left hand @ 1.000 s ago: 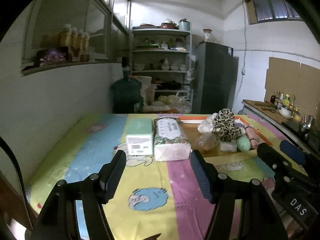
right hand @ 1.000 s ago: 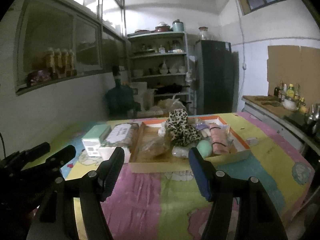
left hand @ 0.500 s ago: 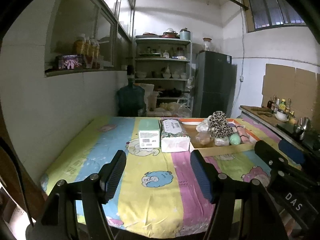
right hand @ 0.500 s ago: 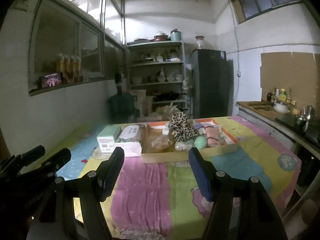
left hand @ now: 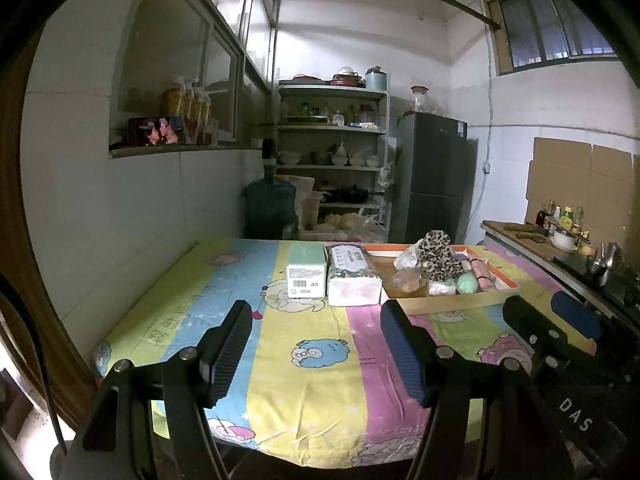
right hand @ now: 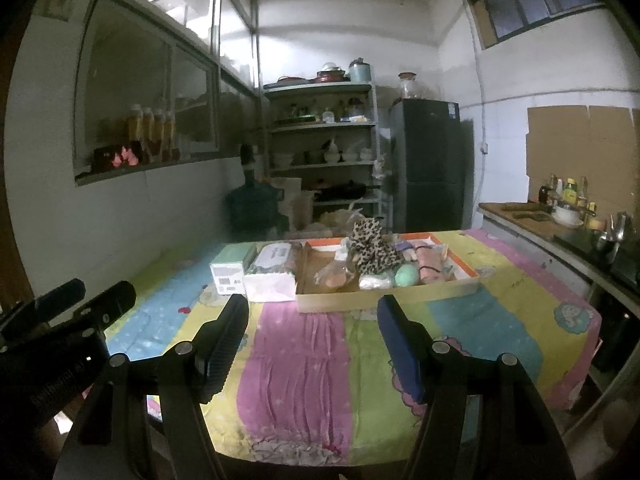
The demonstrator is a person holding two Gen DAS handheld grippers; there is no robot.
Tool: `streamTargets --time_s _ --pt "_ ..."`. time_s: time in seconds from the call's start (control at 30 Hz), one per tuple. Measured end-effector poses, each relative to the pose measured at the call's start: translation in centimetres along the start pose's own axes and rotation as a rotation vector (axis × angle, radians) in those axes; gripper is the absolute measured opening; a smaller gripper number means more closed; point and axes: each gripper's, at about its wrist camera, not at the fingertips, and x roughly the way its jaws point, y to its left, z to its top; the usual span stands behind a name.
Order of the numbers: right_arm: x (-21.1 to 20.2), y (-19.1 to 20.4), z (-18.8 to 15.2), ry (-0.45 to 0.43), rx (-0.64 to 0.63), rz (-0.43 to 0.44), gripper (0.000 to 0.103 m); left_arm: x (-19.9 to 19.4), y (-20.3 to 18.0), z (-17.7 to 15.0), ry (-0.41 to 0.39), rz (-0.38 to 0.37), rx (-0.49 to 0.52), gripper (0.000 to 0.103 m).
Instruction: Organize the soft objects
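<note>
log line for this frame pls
left gripper: open, empty | right gripper: open, empty | tray: soft items inside | tissue pack, box: beside tray

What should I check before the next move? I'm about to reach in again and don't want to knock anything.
1. Left gripper open and empty: ok.
2. Right gripper open and empty: ok.
3. Soft things such as the leopard-print toy and green ball lie inside the tray: ok.
4. Green box and tissue pack sit side by side left of the tray, outside it: ok. Whether they touch: cannot tell.
5. Both grippers near enough to grasp: not ok, they hang over the table's near edge.
6. Bare tablecloth between grippers and tray: ok.
</note>
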Motion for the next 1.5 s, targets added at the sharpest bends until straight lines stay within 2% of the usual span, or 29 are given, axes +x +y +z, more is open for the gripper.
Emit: streamTargets --time_s 1.5 --pt "-0.37 0.0 0.13 -0.013 -0.002 0.005 0.069 -0.53 -0.3 -0.08 -0.004 -0.002 0.006 0.067"
